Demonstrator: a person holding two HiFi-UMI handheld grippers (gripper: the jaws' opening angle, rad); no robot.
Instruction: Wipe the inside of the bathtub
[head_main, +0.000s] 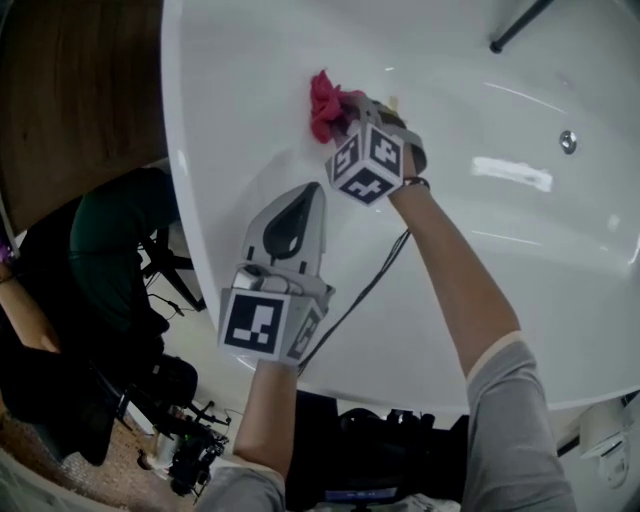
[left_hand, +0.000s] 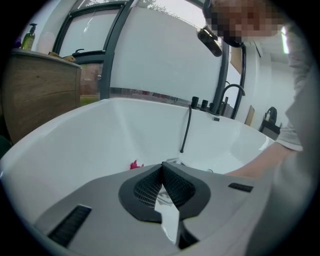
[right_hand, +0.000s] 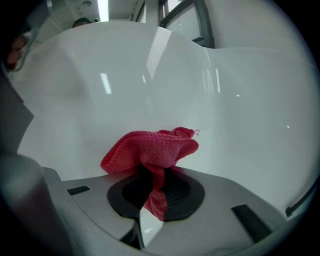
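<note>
The bathtub (head_main: 260, 90) is white and glossy, with smooth curved walls that catch streaks of reflected light and a broad rounded rim. Inside the bathtub, against its sloping inner wall just below the rim, sits a small cloth (head_main: 324, 105) of pinkish-red woven fabric, crumpled into a loose bunch. The cloth (right_hand: 152, 147) is pinched between the closed jaws of the right hand-held gripper (right_hand: 155, 175): a narrow tail of fabric runs down between the dark pads, while the bunched folds fan out past the jaw tips toward the bathtub wall (right_hand: 225, 100). Whether the folds press on the wall cannot be told.
</note>
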